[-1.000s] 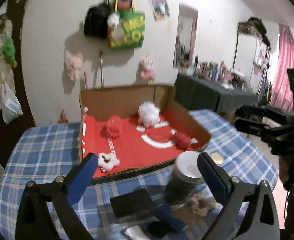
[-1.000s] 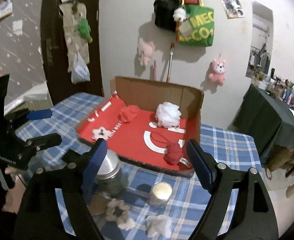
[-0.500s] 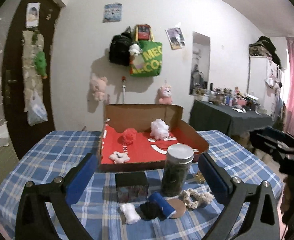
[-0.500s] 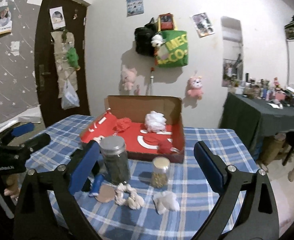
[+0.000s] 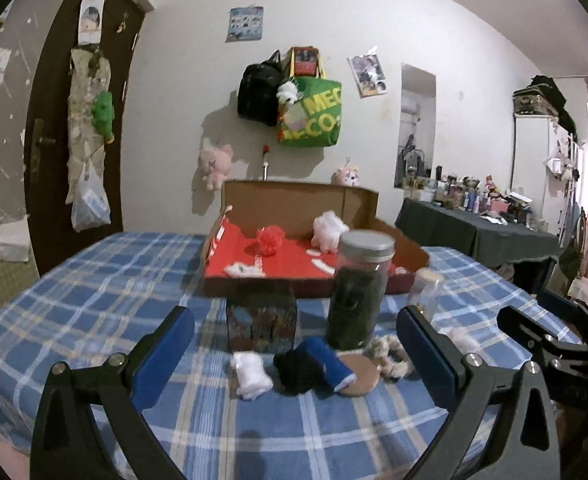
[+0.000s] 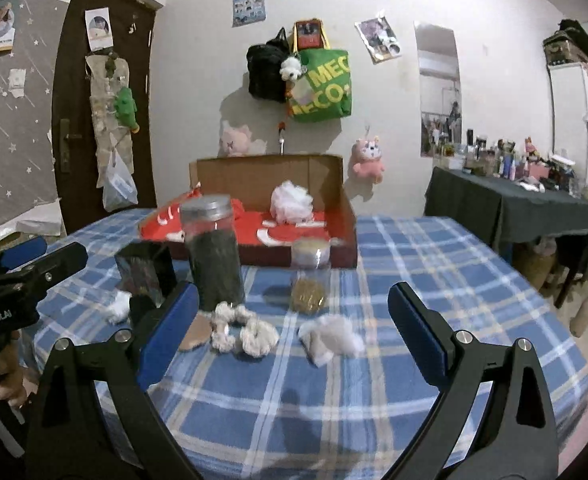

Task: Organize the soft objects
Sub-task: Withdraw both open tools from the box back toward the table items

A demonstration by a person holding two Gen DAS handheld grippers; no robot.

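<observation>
A woven checked cloth (image 6: 414, 264) was seen spread over the table, matt and slightly creased. The box (image 5: 294, 200) was made of plain brown cardboard, its floor lined with smooth red printed paper. At the box's 6 o'clock a tall jar (image 6: 213, 256) of clear glossy material was capped with a dull grey metal-looking lid. A fuzzy cream scrunchie (image 6: 241, 330) and a fluffy white wad (image 6: 330, 336) were noted as soft fibre. Both grippers carried matt black frames, and the fingers (image 6: 418, 334) were faced with smooth blue pads.
</observation>
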